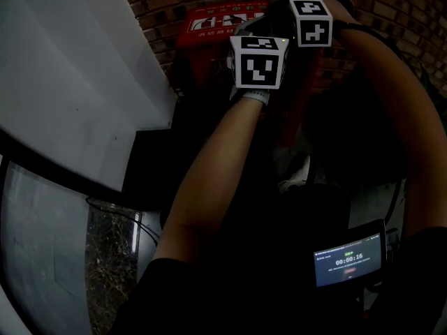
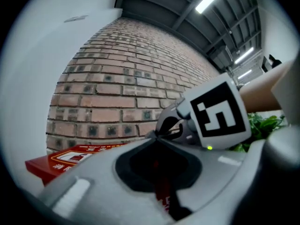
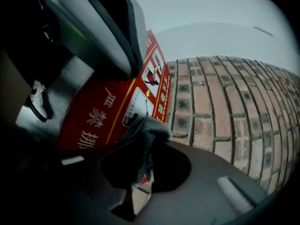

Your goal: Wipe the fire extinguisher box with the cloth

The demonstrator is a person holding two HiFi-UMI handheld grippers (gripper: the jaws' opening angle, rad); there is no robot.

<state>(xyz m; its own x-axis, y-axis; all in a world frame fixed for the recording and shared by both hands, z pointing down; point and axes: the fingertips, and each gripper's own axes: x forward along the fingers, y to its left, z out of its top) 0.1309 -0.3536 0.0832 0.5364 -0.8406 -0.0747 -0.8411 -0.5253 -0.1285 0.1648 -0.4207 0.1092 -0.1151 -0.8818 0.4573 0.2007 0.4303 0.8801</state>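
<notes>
1. The right gripper [image 3: 140, 142] is clamped on a grey cloth [image 3: 148, 125]. A bunched tuft sticks out past the tips, and a strip hangs down between the jaws.
2. The left gripper [image 2: 156, 136] has its jaws pressed together with nothing in them. It sits just beside the right one, and both are held up at the box.
3. The fire extinguisher box [image 3: 108, 111] is the red one right up against the brick wall [image 3: 220, 107]. In the right gripper view the cloth is over the red face with the labels, near the edge closest to the wall. I honestly can't tell if it's touching the surface or just hanging close to it.
4. Step-wise, I'd call this the wiping itself, or the very start of a stroke. The cloth is gripped and at the box, so there's nothing left to pick up.
5. My guess for the next move is to press the tuft down on the face and drag it along. It needs enough pressure that the cloth spreads out instead of skimming.
6. The tuft is small, so covering the whole face probably takes several passes. I'd also keep the hard jaw tips off the label.
7. The left gripper is close in, so it likely needs to stay out of the wiping path.
</notes>
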